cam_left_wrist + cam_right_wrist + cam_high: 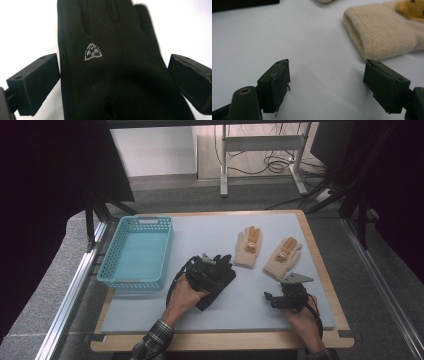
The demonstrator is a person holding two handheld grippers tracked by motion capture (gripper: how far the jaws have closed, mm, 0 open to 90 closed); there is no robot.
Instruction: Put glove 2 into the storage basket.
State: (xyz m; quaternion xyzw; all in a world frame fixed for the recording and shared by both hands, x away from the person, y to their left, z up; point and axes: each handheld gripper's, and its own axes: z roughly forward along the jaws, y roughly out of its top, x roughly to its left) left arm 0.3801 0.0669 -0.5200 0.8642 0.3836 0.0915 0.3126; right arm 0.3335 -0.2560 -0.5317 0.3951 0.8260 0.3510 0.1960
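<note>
A black glove [218, 285] lies flat on the grey table [150, 310], near the middle and a little toward the near edge, just right of the blue basket [136, 251]. Its long axis runs from the near left to the far right, with the cuff toward the person and the fingertips pointing away toward the cream gloves. In the left gripper view the glove [112, 65] runs straight up the frame, a small silver emblem [93, 51] on its back, its finger parts reaching the top edge. The left gripper [113, 82] sits over the cuff end with its fingers spread wide, one on each side of the glove; they stand just beside its edges and are not pressing on it. The right gripper [270, 297] rests low over the table at the near right, well apart from the black glove, its fingers likewise wide with only bare table between them. Two cream gloves [248, 246] [282, 257] with orange patches lie side by side on the far right, fingertips pointing away; the cuff of one [382, 37] shows just ahead of the right gripper [327, 85].
</note>
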